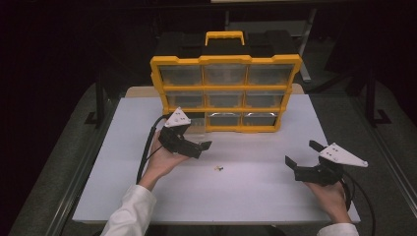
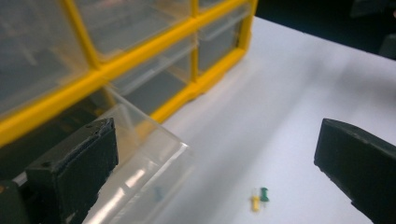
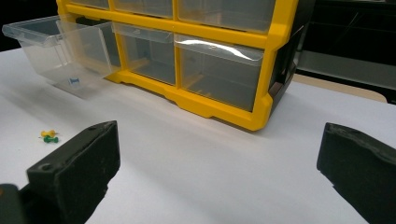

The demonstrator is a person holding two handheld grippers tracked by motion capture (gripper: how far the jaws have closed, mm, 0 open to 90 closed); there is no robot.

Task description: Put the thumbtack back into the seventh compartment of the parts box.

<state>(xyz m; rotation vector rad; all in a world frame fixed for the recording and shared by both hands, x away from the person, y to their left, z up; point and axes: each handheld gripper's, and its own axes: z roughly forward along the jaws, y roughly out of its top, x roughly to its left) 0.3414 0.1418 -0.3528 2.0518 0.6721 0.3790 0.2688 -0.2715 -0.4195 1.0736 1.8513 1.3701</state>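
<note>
A yellow-framed organizer [image 1: 225,88] with clear drawers stands at the back of the white table [image 1: 147,196]. Its bottom-left drawer [image 1: 196,125] is pulled out; a small blue pin [image 3: 74,81] lies inside it. A yellow pin [image 2: 255,203] and a green pin [image 2: 265,193] lie together on the table in front, seen from above as a tiny pair of pins [image 1: 219,168]. My left gripper [image 1: 199,147] hovers open beside the pulled-out drawer [image 2: 149,158], above and left of the pins. My right gripper [image 1: 301,152] is open and empty at the right, facing the organizer [image 3: 219,107].
The organizer's other drawers are closed and its black back with a yellow handle [image 1: 224,37] rises behind. Bare white tabletop lies between the two grippers. Dark floor surrounds the table on all sides.
</note>
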